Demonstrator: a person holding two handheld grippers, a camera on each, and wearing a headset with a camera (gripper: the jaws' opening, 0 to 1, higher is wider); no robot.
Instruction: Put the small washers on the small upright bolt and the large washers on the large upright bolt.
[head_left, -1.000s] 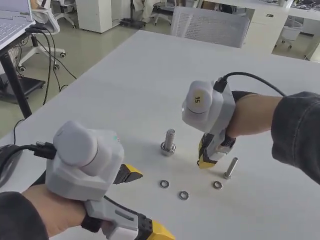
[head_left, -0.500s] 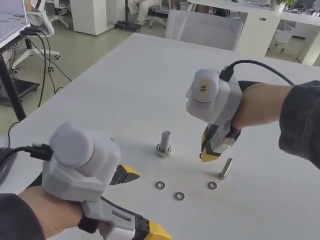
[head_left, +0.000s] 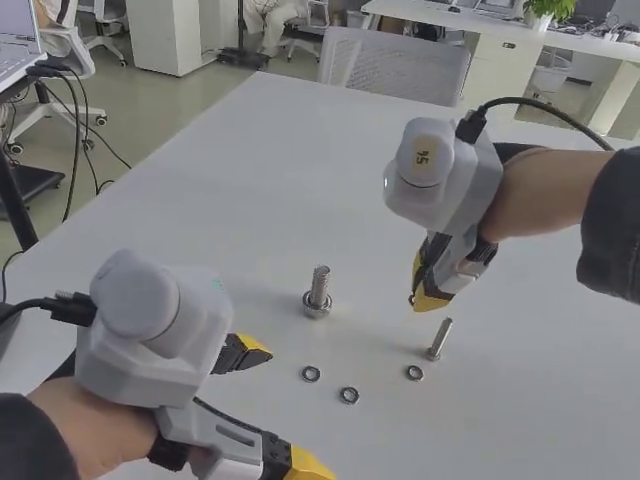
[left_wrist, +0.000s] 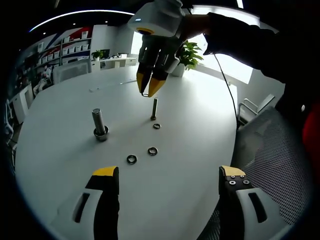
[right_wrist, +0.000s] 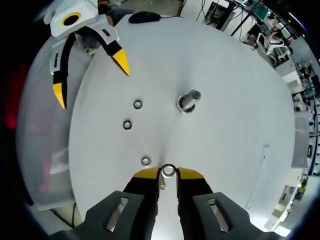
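Observation:
My right gripper hangs just above the small upright bolt, shut on a small washer pinched between its yellow tips. The large upright bolt stands to the left with washers around its base. Three loose washers lie on the white table: one in front of the large bolt, one nearer me, and one beside the small bolt. My left gripper is open at the near left, well back from the washers, with nothing between its fingers.
The white table stretches away bare behind the bolts. A mesh-backed chair stands at its far edge. Cables and a desk leg sit on the floor at the far left.
My right gripper has risen and shifted right with the washer, from beside the small bolt to just above it. The left gripper has stayed put. The head camera has moved.

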